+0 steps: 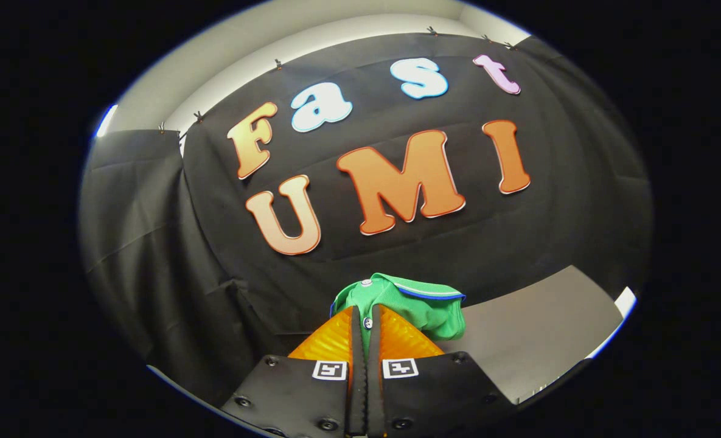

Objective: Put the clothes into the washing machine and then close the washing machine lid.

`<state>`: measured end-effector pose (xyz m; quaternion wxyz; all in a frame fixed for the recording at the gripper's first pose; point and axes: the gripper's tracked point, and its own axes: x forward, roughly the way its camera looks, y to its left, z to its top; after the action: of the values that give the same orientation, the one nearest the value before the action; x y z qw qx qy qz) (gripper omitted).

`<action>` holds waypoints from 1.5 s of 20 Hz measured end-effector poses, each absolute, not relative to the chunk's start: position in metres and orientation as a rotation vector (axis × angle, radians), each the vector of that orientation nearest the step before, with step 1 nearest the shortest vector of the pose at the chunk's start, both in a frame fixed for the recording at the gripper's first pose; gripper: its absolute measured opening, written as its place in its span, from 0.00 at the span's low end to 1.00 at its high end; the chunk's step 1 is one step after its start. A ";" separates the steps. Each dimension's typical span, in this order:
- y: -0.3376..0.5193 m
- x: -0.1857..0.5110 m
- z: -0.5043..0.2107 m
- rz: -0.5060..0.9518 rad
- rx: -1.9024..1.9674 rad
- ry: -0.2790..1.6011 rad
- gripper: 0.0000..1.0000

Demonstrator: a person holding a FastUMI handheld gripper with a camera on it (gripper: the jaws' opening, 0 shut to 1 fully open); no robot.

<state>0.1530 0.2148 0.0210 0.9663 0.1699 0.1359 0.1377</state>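
Black cloth (153, 243) is hanging as the booth's wall behind everything we are seeing, draped in folds, with a pale wall band (226, 67) running above it. Beyond the fingers, off to the right, a flat grey worktop (543, 322) is lying bare, its edge meeting the cloth. Nothing is standing between us and that surface. Our gripper (366, 322) is pinching its jaws almost fully together on a green knit polo shirt (421, 304), which is bunching up just ahead of the fingertips, showing a blue-trimmed collar and small buttons, raised off the worktop.
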 end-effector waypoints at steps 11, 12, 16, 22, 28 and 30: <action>0.348 0.178 -0.081 0.386 0.374 0.445 0.08; 0.354 0.182 -0.093 0.389 0.369 0.462 0.08; 0.379 0.186 -0.139 0.401 0.353 0.534 0.08; 0.392 0.189 -0.198 0.381 0.362 0.618 0.08; 0.402 0.199 -0.280 0.335 0.346 0.720 0.08; 0.406 0.201 -0.310 0.321 0.346 0.764 0.08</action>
<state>0.2012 0.4056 -0.3097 0.9009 0.1673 0.3691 0.1551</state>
